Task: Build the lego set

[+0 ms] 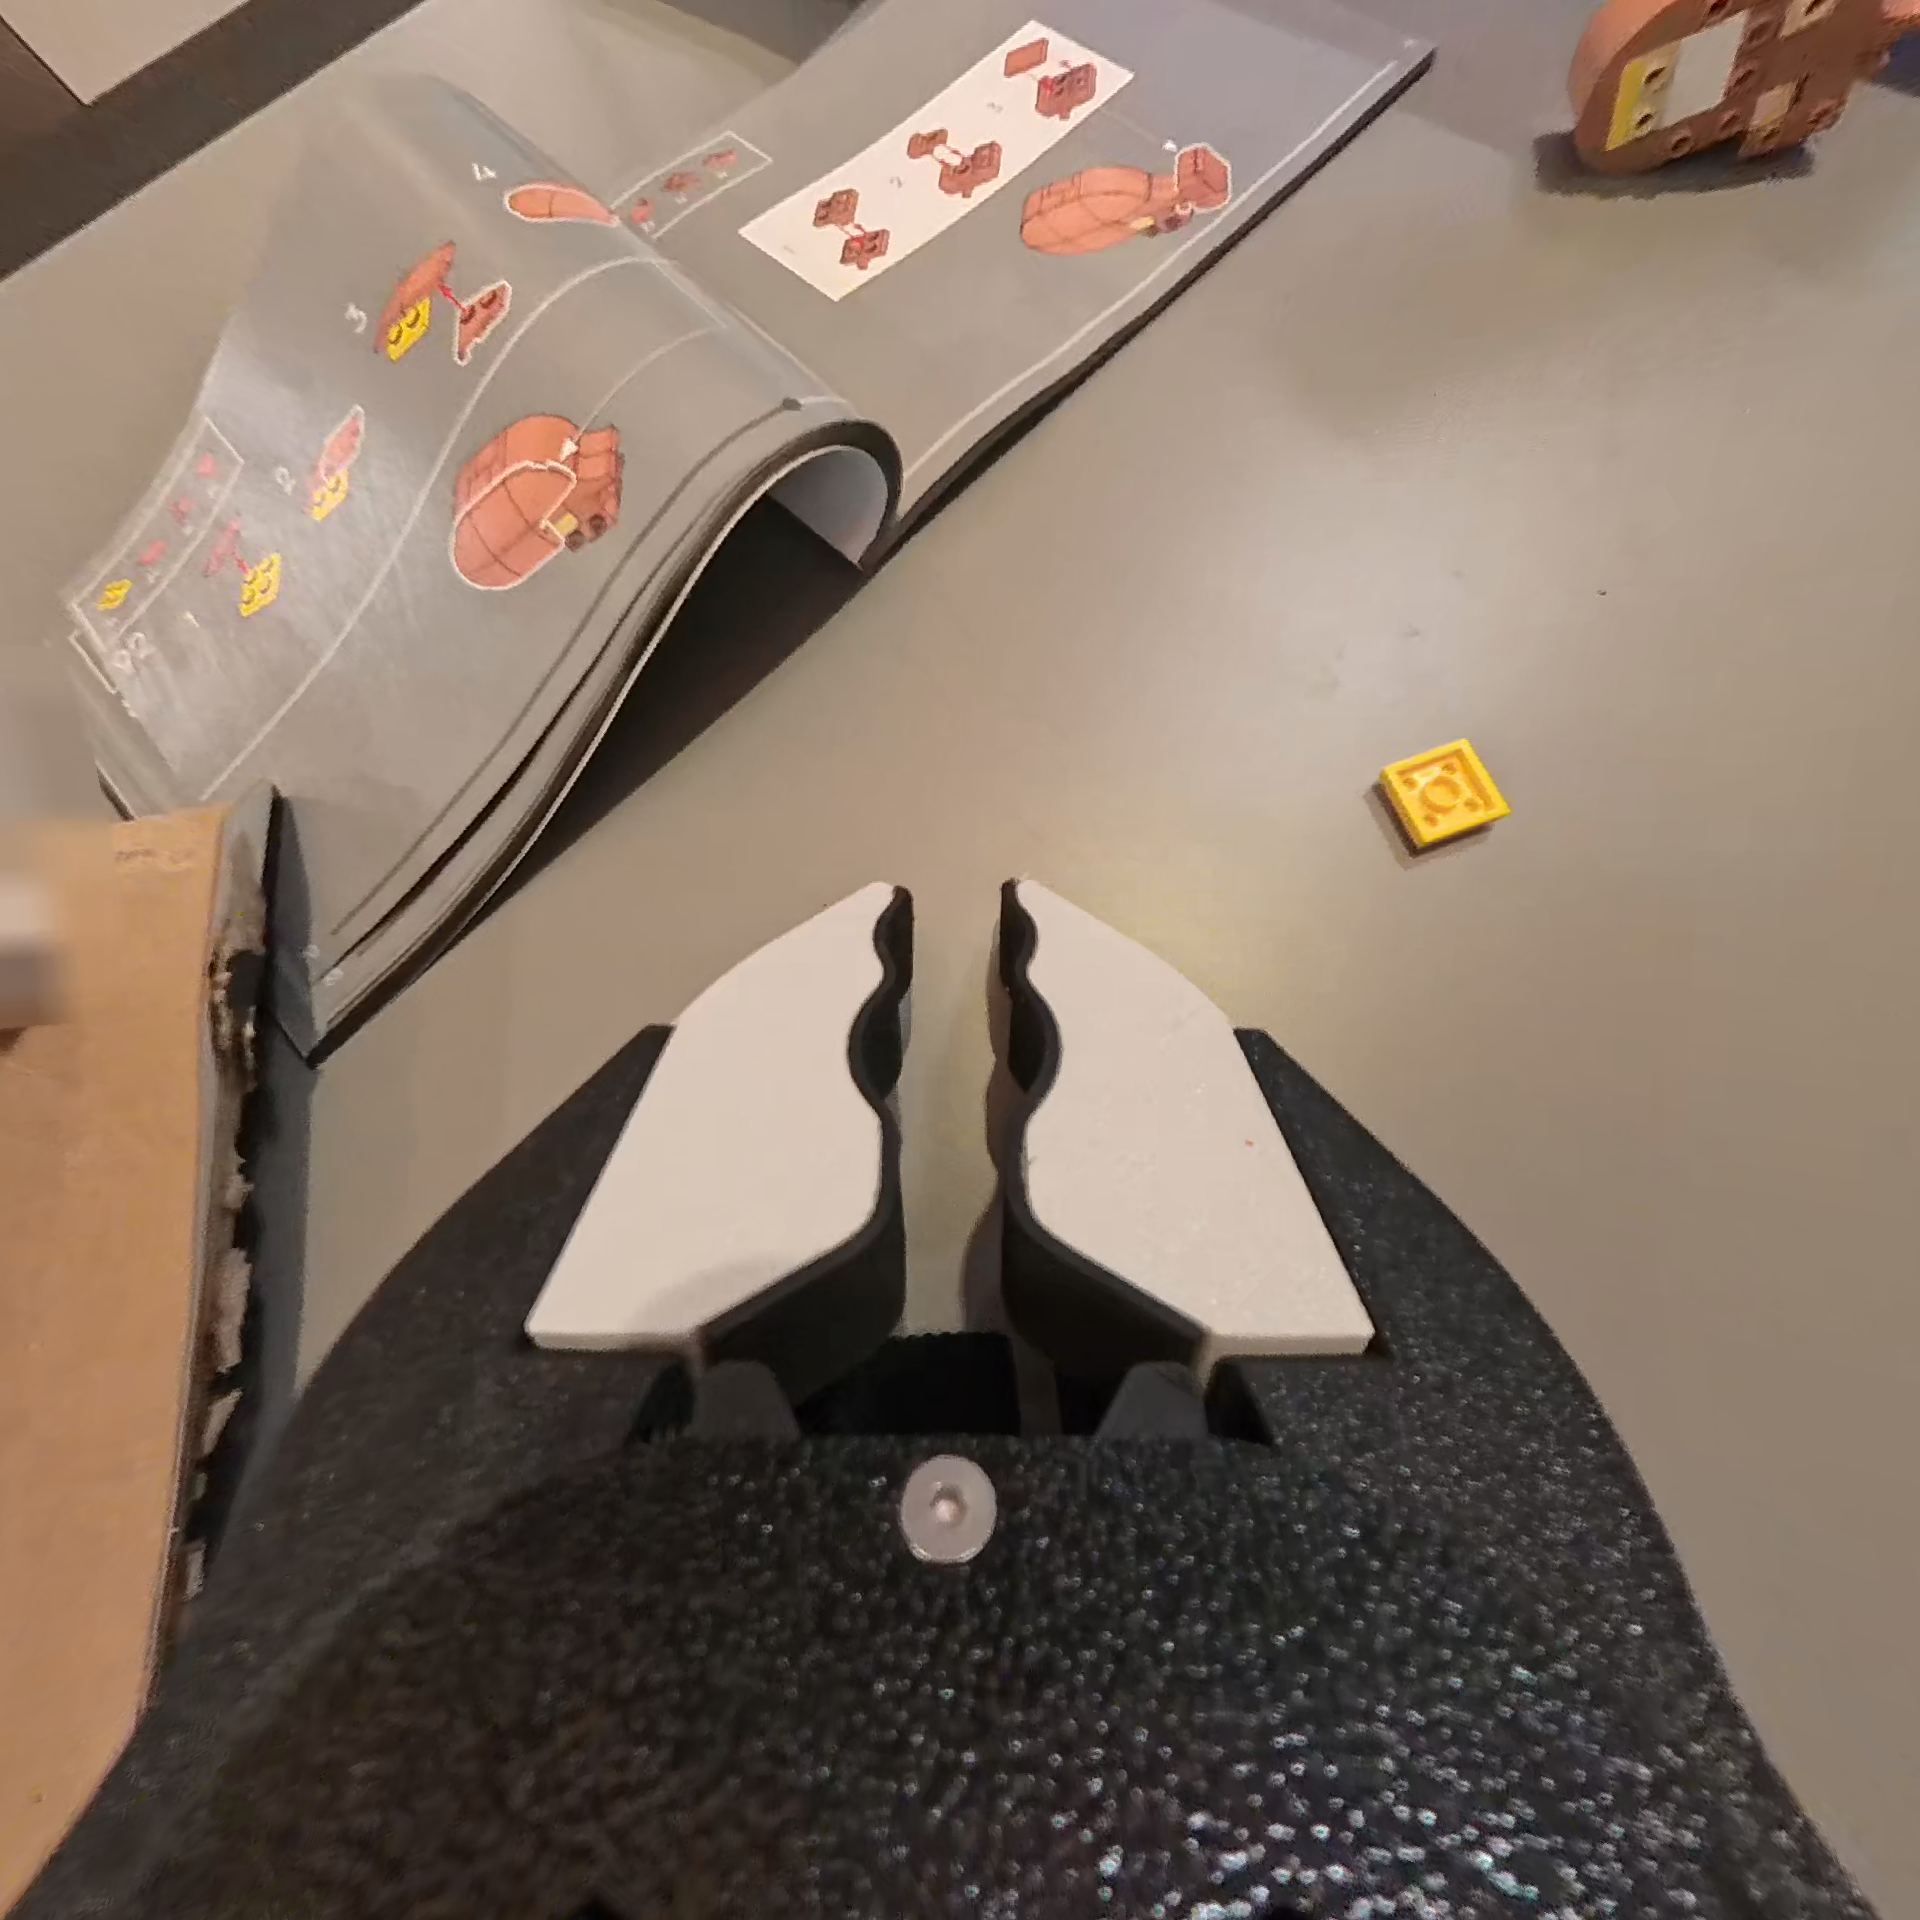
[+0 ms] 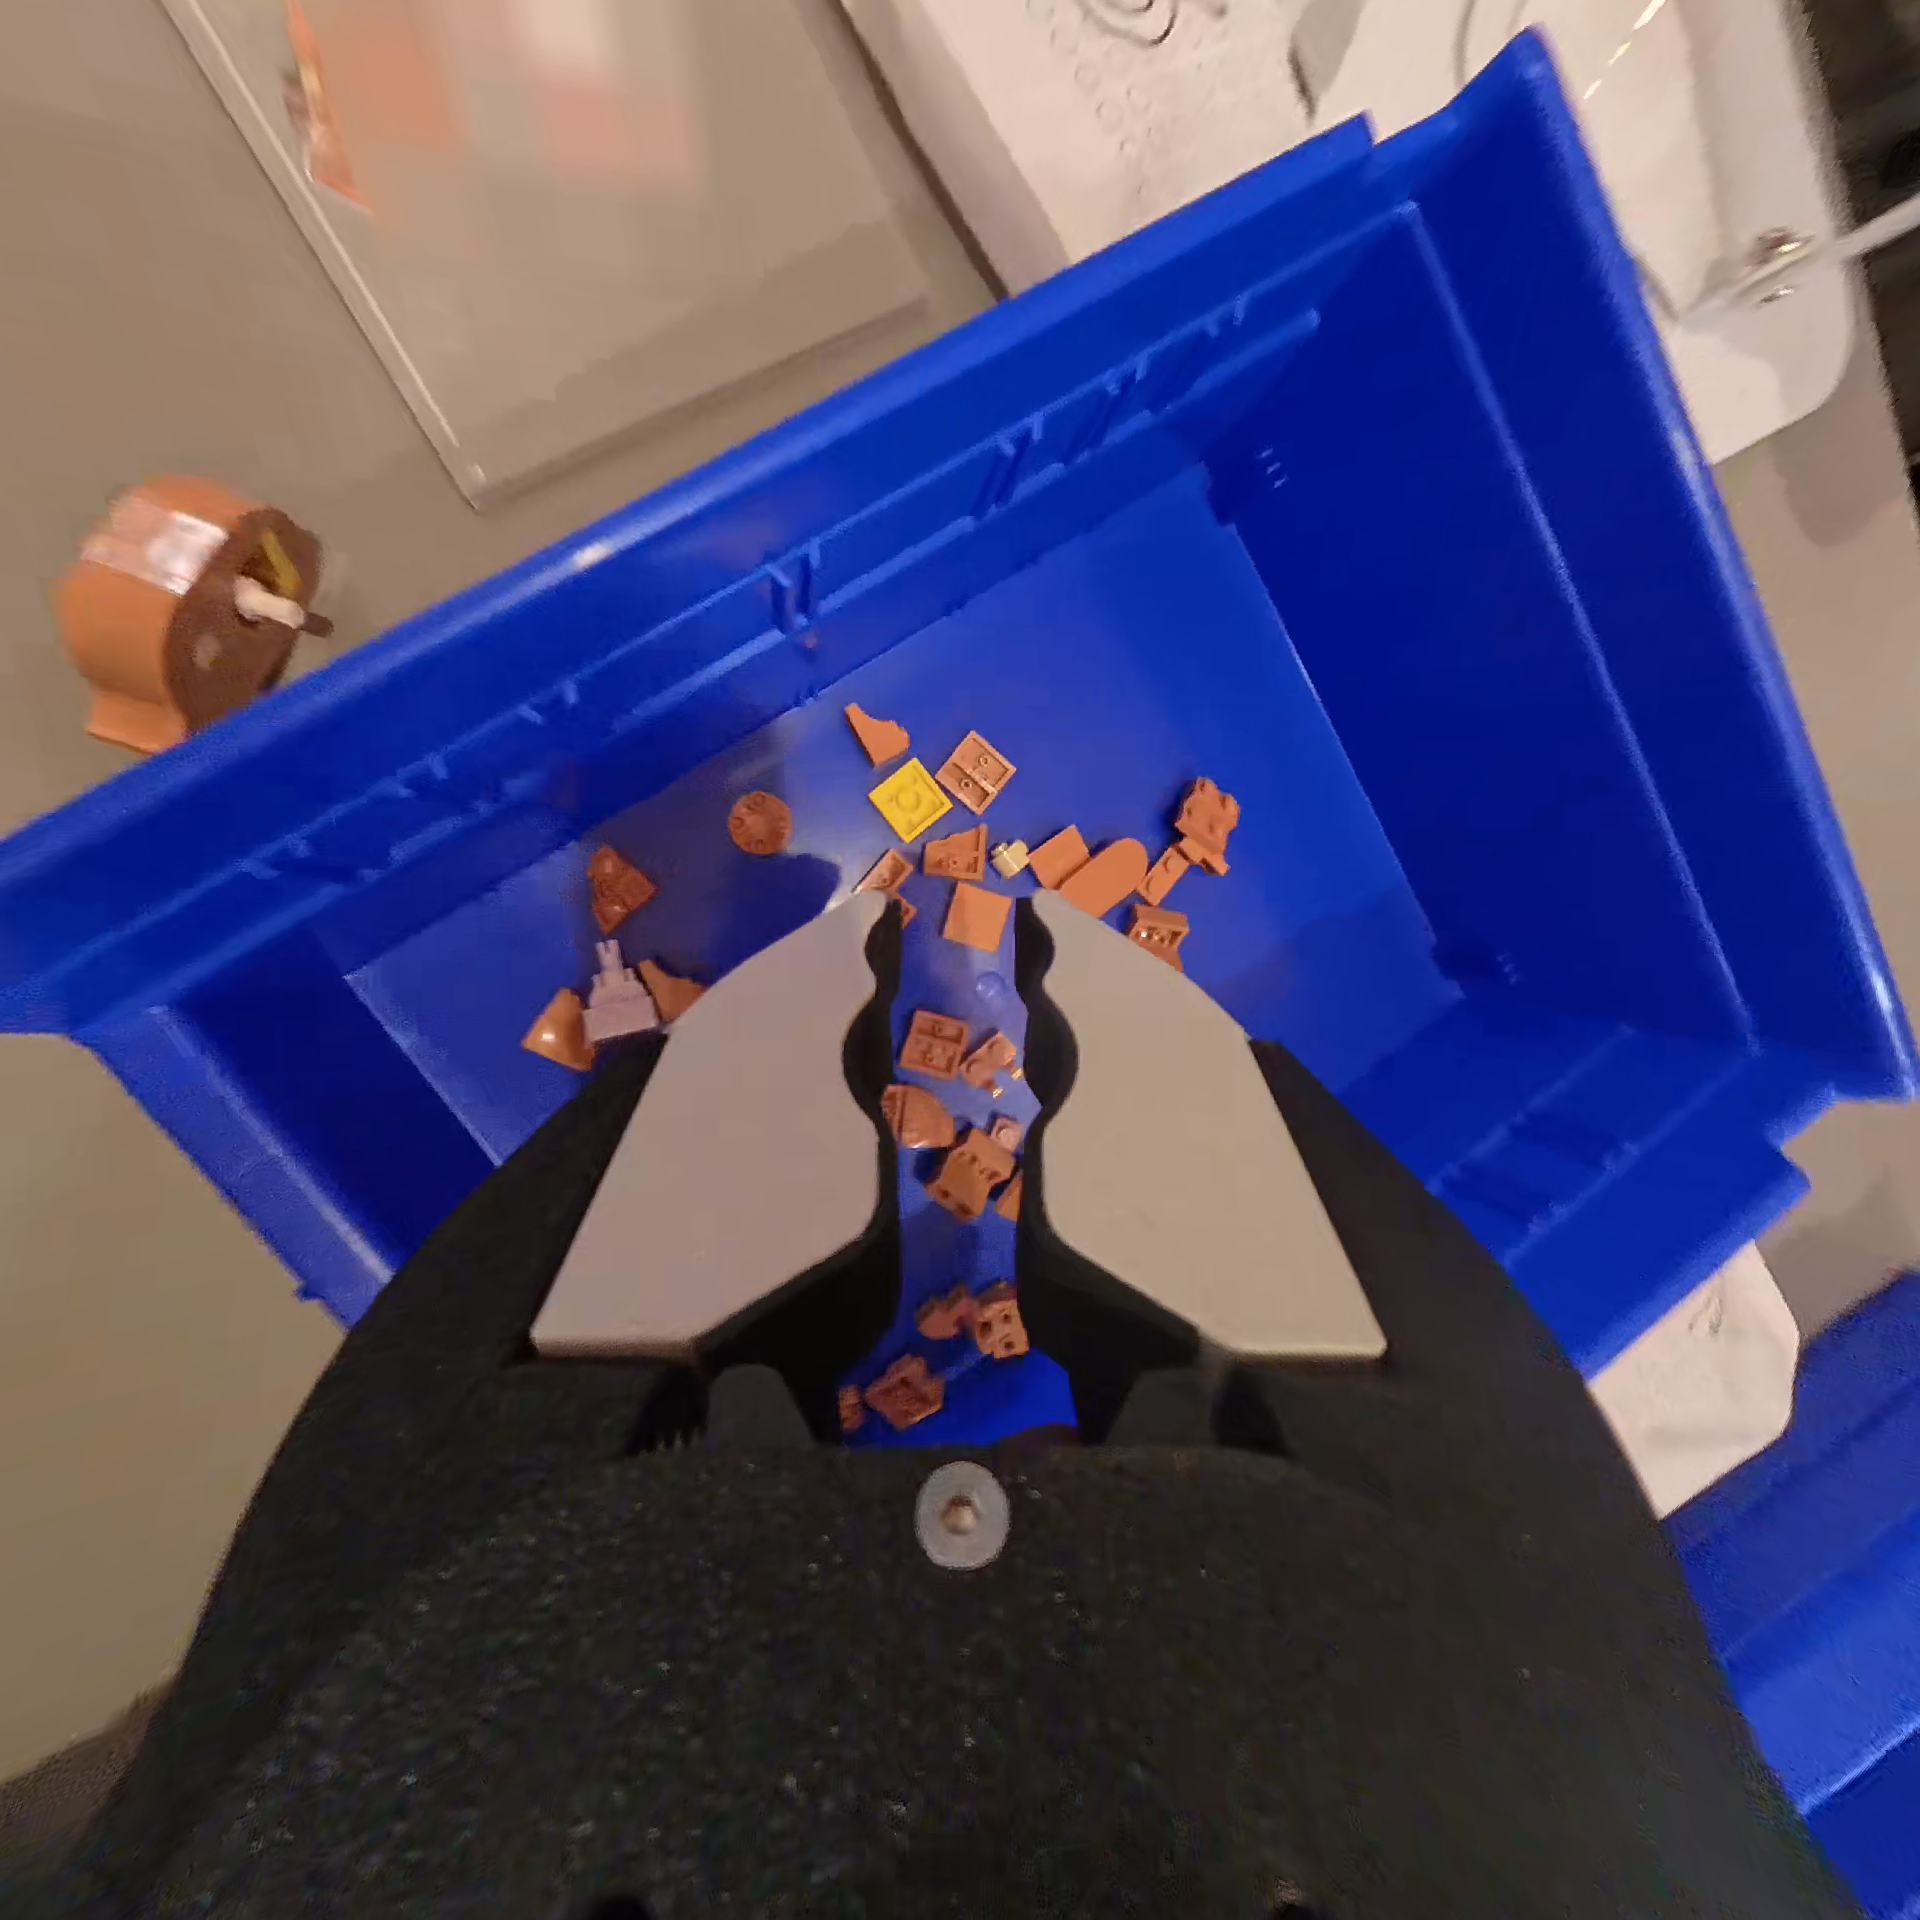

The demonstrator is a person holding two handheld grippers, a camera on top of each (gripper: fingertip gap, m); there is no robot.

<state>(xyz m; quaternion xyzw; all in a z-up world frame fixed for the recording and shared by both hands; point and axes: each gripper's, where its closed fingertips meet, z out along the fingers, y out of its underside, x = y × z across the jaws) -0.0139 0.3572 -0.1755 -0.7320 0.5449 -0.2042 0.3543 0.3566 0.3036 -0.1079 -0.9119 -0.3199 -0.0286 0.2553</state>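
Observation:
In the left wrist view my left gripper (image 1: 956, 894) hangs over the bare grey table (image 1: 1351, 520), its jaws a little apart with nothing between them. A small yellow square plate (image 1: 1444, 795) lies on the table to its right. In the right wrist view my right gripper (image 2: 956, 906) is over a blue bin (image 2: 1507, 623) whose floor holds several loose orange-brown bricks, among them a flat tile (image 2: 977, 914) and one yellow plate (image 2: 911, 798). Its jaws stand apart and grip nothing; the bricks seen between the fingers lie on the bin floor.
An open instruction booklet (image 1: 520, 416) lies to the far left of the left gripper, with a cardboard box (image 1: 94, 1143) at the left edge. A part-built brown model (image 1: 1714, 83) stands on the table and also shows left of the bin (image 2: 182, 613). A second blue bin (image 2: 1829, 1558) is at the lower right. The tips of one gripper are about 40 centimeters away from the tips of the other. The part-built brown model (image 1: 1714, 83) sits 15 centimeters or so from the ends of my right fingers.

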